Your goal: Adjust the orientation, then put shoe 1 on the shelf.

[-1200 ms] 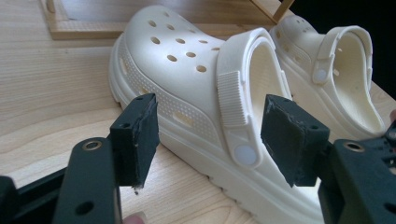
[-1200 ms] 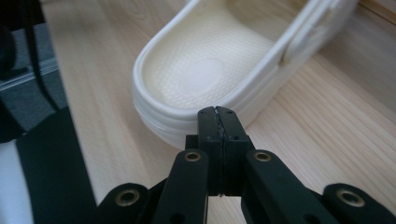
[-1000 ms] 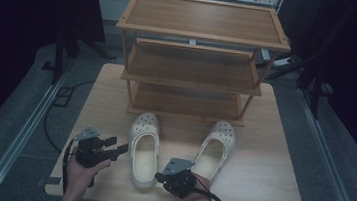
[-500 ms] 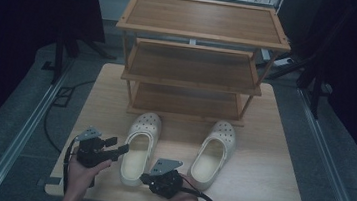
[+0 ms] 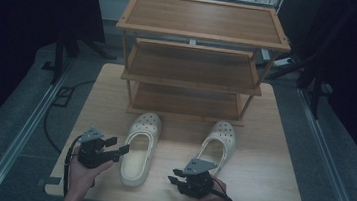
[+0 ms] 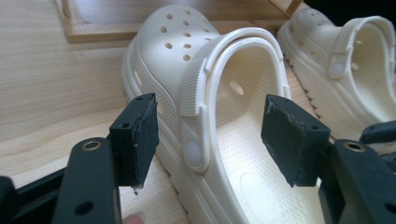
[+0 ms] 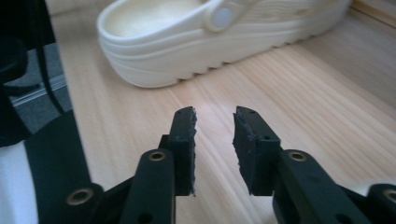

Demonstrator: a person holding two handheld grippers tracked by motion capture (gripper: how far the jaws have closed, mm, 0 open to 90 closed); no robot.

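In the high view, a wooden table (image 5: 271,155) carries a three-tier wooden shoe rack (image 5: 198,57) at its far side. Two cream perforated clogs lie in front of the rack, toes pointing toward it: the left clog (image 5: 140,146) left of centre and the right clog (image 5: 218,145) to its right, well apart from it. The left gripper (image 5: 117,147), held in the person's left hand (image 5: 81,173), sits at the near left with its jaws spread, pointing at the heel side of the left clog. The right gripper (image 5: 174,176) sits at the near edge, between the two heels, pointing left.

In the left gripper view, the left gripper (image 6: 210,135) has its jaws wide apart, one outside the left clog's (image 6: 196,70) side wall and one over its opening, neither pad touching. The clog is glossy cream with round vent holes over the toe, a ribbed heel strap folded forward on a round rivet, and a dimpled footbed. The right clog (image 6: 350,70) lies beyond.

In the right gripper view, the right gripper (image 7: 214,133) has jaws parted by a narrow gap, holding nothing, above bare table. The left clog's (image 7: 187,51) heel end lies farther off, its ridged sole resting flat.
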